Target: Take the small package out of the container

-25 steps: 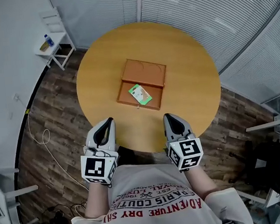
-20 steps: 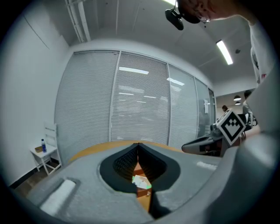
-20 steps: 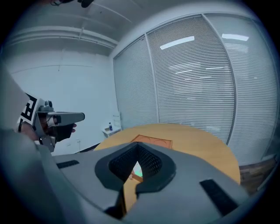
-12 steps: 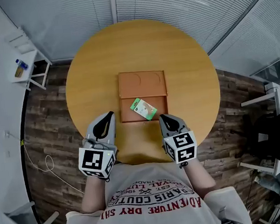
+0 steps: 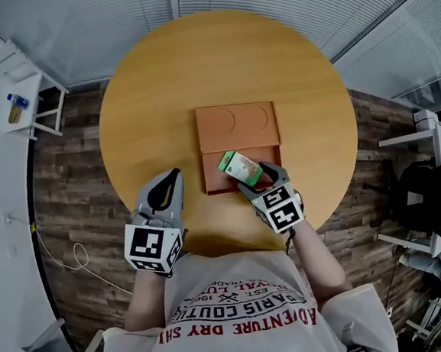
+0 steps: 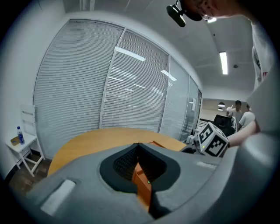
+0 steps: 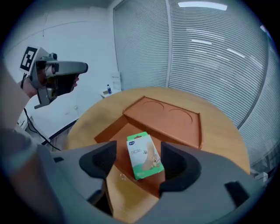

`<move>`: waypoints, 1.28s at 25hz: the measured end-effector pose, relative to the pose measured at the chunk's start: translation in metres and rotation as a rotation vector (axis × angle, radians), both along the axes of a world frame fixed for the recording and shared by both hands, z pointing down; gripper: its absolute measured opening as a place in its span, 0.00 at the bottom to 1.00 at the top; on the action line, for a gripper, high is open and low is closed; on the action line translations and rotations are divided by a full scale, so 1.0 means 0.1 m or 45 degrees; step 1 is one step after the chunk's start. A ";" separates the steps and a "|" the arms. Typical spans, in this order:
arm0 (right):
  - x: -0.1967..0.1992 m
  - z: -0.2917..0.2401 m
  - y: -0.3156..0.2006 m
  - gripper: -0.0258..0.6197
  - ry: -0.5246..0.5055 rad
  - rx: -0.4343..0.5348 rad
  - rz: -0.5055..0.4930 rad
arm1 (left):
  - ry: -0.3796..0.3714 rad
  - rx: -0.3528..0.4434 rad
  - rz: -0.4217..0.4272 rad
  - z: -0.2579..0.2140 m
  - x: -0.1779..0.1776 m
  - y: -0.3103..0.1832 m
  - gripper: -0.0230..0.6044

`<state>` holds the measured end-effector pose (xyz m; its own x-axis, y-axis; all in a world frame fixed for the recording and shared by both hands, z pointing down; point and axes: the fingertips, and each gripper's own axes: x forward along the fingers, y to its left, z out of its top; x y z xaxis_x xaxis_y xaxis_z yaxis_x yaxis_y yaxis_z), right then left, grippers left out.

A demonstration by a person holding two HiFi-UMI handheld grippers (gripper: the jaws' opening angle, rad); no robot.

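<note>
A brown container (image 5: 237,116) lies open on the round wooden table (image 5: 152,93), its lid flat on the far side. The small green-and-white package (image 5: 240,167) lies in the near half. My right gripper (image 5: 261,178) hovers at the container's near edge. In the right gripper view its jaws have just been opening, and the package (image 7: 143,156) now lies between the fingers, untouched. My left gripper (image 5: 172,175) is shut over the table, left of the container. In the left gripper view the left gripper's (image 6: 139,146) tips meet, with the container (image 6: 142,181) showing behind them.
A white side stand with a small bottle (image 5: 16,100) stands off the table's far left. Dark office chairs (image 5: 430,199) stand on the right. A cable (image 5: 66,258) lies on the wood floor. Slatted blinds (image 7: 210,52) line the far walls.
Both grippers moved forward from the table's near edge. The right one dropped to the package and its shut jaws opened around it. The left stayed shut.
</note>
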<state>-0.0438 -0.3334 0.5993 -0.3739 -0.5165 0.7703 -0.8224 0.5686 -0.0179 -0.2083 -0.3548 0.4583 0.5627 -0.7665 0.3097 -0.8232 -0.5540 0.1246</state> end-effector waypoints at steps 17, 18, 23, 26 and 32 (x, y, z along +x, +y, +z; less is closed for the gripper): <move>-0.17 0.85 -0.32 0.64 0.289 -0.272 -0.192 | 0.045 -0.113 -0.010 0.41 -0.15 -0.36 0.05; -0.17 0.88 -0.33 0.64 0.291 -0.280 -0.190 | 0.047 -0.116 -0.009 0.41 -0.15 -0.36 0.05; -0.18 0.93 -0.33 0.64 0.213 -0.283 -0.178 | 0.055 -0.122 -0.008 0.45 -0.10 -0.39 0.05; -0.18 0.95 -0.34 0.64 0.182 -0.265 -0.165 | 0.082 -0.127 -0.013 0.44 -0.07 -0.42 0.05; -0.15 0.92 -0.33 0.62 0.209 -0.268 -0.190 | 0.084 -0.113 0.000 0.38 0.00 -0.39 0.05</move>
<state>-0.0593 -0.3660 0.6914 -0.2956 -0.2879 0.9109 -0.7317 0.6813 -0.0221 -0.2085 -0.3940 0.4960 0.5844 -0.7375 0.3386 -0.8113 -0.5386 0.2272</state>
